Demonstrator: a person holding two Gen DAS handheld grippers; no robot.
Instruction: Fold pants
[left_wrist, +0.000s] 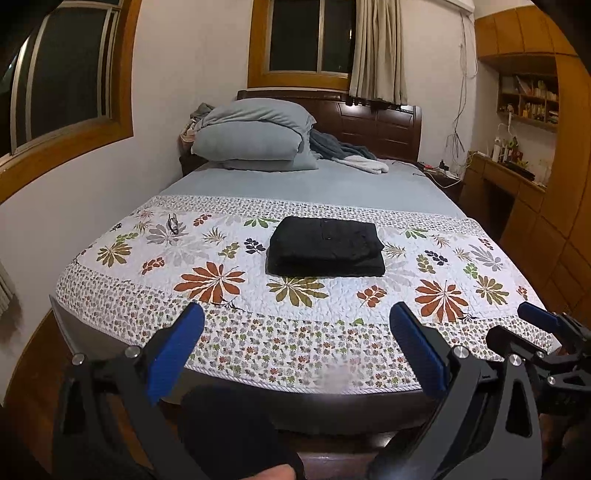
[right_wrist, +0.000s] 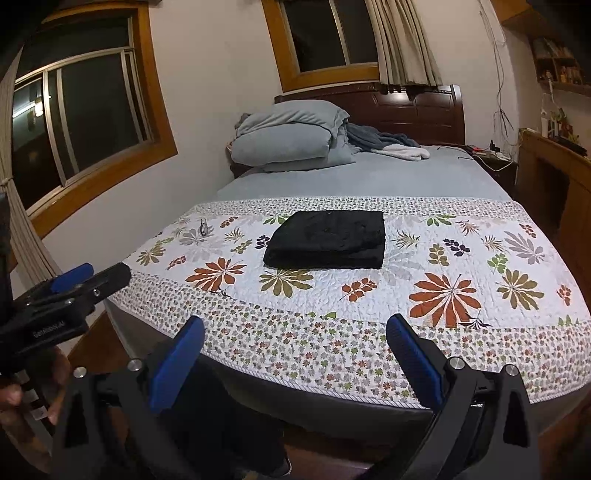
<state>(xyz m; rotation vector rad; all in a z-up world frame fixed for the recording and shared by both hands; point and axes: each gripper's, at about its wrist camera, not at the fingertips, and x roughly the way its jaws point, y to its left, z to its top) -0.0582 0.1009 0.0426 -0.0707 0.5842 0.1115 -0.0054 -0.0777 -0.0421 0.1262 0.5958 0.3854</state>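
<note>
While both grippers' fingers gape wide, black pants (left_wrist: 325, 246) lie folded, neat rectangle, on quilt (left_wrist: 221, 295).

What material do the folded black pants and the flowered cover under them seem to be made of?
Black pants: apparently a matte woven cloth, perhaps cotton; no shine, soft creases. Flowered cover: seemingly quilted printed cotton; puckered stitch lines, a corded edge. Neither fibre is certain.

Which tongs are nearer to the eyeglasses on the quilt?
Left. The left tongs hang off the foot of the bed, on the side of the eyeglasses; the right tongs hang farther right.
</note>
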